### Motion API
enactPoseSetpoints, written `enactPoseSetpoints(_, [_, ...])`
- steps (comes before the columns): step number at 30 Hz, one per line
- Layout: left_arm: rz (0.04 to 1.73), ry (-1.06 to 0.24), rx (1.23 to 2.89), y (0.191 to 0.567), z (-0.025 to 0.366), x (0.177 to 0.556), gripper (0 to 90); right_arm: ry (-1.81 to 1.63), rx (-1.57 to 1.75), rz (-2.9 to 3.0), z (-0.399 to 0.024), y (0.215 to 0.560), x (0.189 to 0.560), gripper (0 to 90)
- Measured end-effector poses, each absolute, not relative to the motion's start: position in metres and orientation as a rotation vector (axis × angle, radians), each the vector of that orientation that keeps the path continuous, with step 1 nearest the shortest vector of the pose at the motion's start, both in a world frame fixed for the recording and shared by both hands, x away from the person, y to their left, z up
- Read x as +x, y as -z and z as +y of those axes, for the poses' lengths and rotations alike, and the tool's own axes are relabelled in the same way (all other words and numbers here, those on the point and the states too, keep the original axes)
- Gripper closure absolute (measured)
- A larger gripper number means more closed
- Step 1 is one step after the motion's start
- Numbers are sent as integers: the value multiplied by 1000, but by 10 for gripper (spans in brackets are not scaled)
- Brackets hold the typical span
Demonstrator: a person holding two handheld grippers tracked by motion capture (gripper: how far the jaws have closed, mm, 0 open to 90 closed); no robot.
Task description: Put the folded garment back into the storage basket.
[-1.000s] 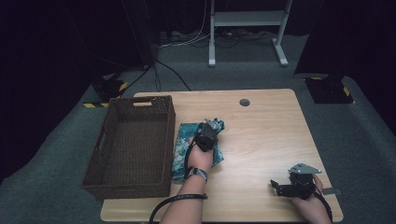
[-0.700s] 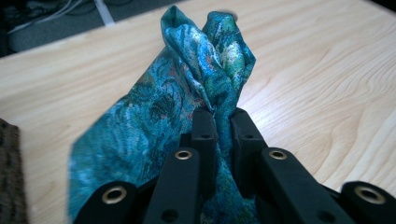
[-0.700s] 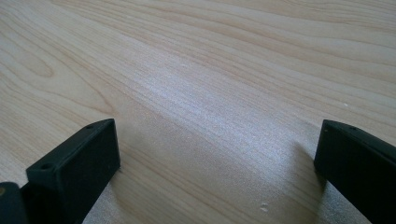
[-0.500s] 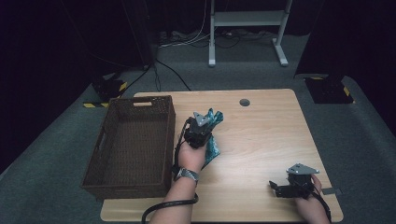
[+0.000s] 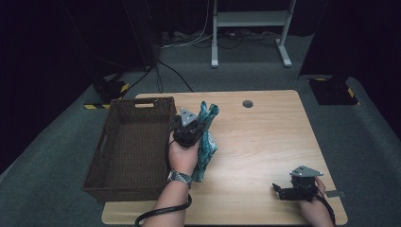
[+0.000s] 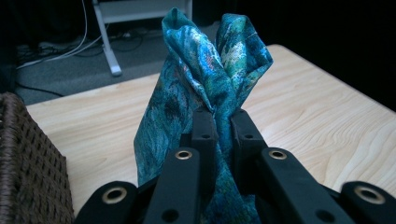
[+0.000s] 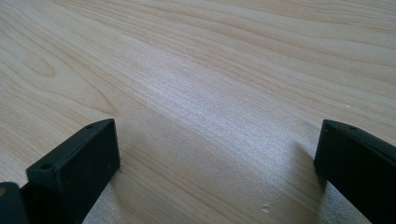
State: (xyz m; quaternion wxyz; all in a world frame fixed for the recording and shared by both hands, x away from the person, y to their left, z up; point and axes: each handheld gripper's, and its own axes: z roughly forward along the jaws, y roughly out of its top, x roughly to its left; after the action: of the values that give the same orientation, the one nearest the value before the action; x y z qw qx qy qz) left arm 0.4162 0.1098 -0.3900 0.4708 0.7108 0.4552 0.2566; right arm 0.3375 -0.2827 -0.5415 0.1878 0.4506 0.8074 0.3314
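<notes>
Cloth: a teal patterned cloth (image 6: 205,88), shot with blue, green and rust flecks, gathered into folds.
Left gripper: the left gripper (image 6: 222,122) is clamped on the cloth, jaws nearly together, lifted above the table (image 5: 265,142) just beside the wicker basket (image 5: 127,146).
Axis: long axis runs along the jaws; two bunched ends stand beyond the tips, the rest hangs beneath the hand.
Right gripper: the right gripper (image 7: 217,154) rests well apart, jaws spread wide over bare wood.
Hidden: the cloth's lower end is cut off behind the jaws.

Glossy teal cloth (image 6: 205,79), matt wooden table (image 5: 265,142)
</notes>
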Motion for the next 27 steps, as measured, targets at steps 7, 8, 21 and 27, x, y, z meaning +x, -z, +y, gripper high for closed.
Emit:
enactPoseSetpoints(7, [1053, -675, 1666, 377, 116, 405, 822, -933, 1267, 2273, -283, 541, 337, 1])
enactPoseSetpoints(8, [1046, -675, 1649, 376, 118, 403, 822, -933, 1267, 2274, -283, 541, 337, 1])
enactPoseSetpoints(21, [927, -752, 1520, 356, 122, 385, 822, -937, 1264, 2278, -282, 541, 337, 3])
enactPoseSetpoints(27, [877, -767, 1493, 339, 124, 379, 822, -936, 1263, 2278, -282, 542, 337, 2])
